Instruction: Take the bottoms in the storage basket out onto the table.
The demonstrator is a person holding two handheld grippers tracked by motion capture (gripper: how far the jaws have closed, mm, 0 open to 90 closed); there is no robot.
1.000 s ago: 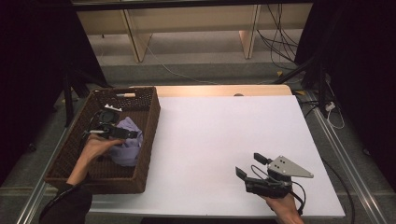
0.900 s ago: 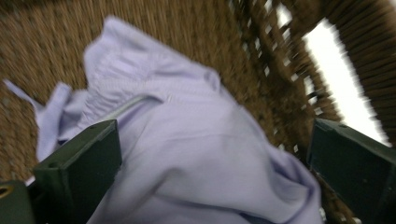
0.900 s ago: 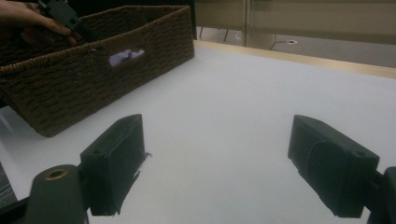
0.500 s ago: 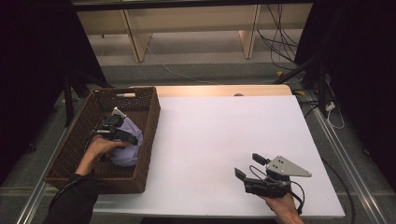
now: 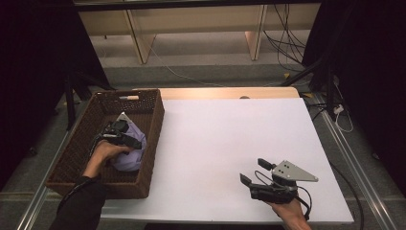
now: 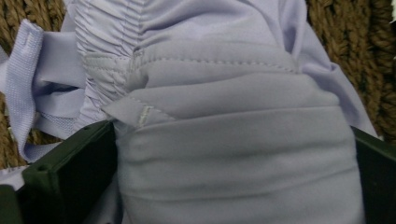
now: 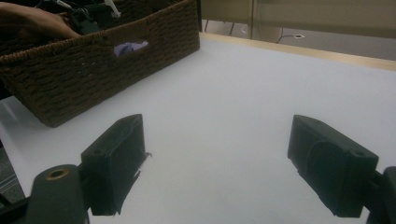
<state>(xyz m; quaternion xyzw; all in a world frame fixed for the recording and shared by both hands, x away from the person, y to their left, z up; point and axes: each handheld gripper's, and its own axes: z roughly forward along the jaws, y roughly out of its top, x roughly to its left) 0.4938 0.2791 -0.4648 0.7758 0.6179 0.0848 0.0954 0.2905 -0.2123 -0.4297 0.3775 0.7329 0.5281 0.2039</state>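
A lavender cloth garment (image 5: 128, 160) lies bunched in a brown wicker basket (image 5: 154, 125) at the table's left. My left gripper (image 5: 138, 143) is down in the basket, pressed into the cloth. In the left gripper view its jaws stand wide apart, open, with a thick fold of the lavender cloth (image 6: 224, 93) bulging between them and touching both. My right gripper (image 5: 254, 171) rests low over the white table near the front right, open, with nothing between its fingers (image 7: 116, 158). The basket (image 7: 93, 70) and a scrap of the cloth (image 7: 130, 47) show beyond it.
The white table top (image 5: 230, 129) stretches between the basket and my right gripper. A pale stick-like object (image 5: 128, 97) lies at the basket's far rim. Shelving legs and cables stand on the floor beyond the table.
My left gripper has moved nearer and lower in the basket, pushing down onto the lavender cloth. The right gripper has stayed in place.
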